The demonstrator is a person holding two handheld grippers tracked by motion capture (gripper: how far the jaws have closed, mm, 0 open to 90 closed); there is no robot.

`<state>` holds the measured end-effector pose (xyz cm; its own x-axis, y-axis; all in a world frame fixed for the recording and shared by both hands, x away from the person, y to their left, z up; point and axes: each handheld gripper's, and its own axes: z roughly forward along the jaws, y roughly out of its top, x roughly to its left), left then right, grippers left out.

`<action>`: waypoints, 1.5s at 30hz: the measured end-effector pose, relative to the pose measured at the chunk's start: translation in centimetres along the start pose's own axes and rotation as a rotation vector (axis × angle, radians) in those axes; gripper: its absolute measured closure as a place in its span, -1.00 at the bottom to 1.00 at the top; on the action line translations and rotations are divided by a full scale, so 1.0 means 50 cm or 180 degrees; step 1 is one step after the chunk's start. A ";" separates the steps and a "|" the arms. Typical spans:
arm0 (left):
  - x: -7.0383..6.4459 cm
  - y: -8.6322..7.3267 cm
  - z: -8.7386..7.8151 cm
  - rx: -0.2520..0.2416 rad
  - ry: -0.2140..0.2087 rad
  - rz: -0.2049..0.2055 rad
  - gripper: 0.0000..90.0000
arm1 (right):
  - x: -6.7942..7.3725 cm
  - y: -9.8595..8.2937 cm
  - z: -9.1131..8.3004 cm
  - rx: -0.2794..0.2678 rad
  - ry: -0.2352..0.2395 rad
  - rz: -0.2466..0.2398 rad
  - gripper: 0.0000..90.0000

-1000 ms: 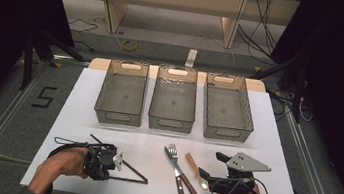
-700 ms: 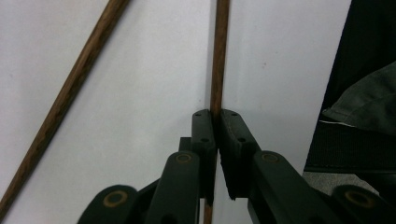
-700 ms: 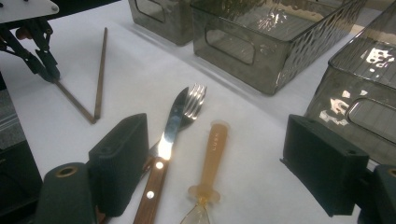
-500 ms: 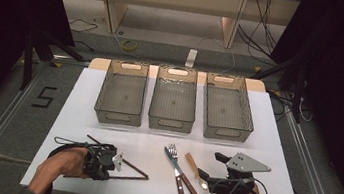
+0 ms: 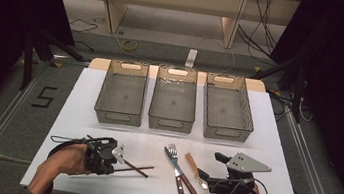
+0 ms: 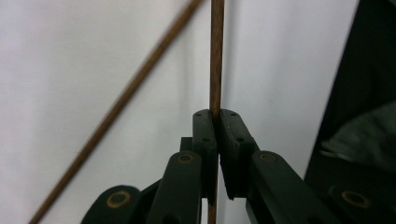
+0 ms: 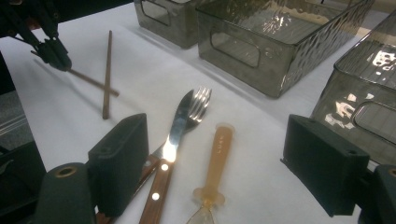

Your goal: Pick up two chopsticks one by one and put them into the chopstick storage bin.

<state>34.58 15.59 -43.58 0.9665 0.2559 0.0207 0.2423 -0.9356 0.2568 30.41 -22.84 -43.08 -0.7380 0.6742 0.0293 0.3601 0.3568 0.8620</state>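
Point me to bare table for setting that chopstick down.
Free: the white table strip between the three grey bins and the cutlery. Crowded: around the wooden-handled knife, and by the brown chopstick clamped in the left gripper.

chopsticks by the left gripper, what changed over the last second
Little changed. The left gripper is shut on one chopstick and looks to have tipped it slightly; the other chopstick lies crossed beside it on the table. The right gripper hangs open over the knife, fork and spoon, all unmoved. The three bins are as before.
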 end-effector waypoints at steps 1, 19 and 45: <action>0.004 0.001 -0.003 -0.0055 -0.0013 -0.0046 0.88 | 0.000 0.000 0.000 -0.0002 -0.0005 0.0002 -0.49; 0.089 0.013 -0.062 -0.0839 0.0297 -0.1187 0.88 | -0.007 -0.002 0.000 -0.0018 -0.0046 0.0063 -0.49; 0.251 0.033 -0.190 -0.1547 0.0908 -0.1816 0.88 | -0.008 -0.003 -0.002 -0.0038 -0.0059 0.0081 -0.49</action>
<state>46.30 19.58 -33.74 0.6298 0.7766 -0.0113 0.5648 -0.4480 0.6930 30.59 -23.22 -43.19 -0.7179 0.6948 0.0420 0.3716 0.3316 0.8671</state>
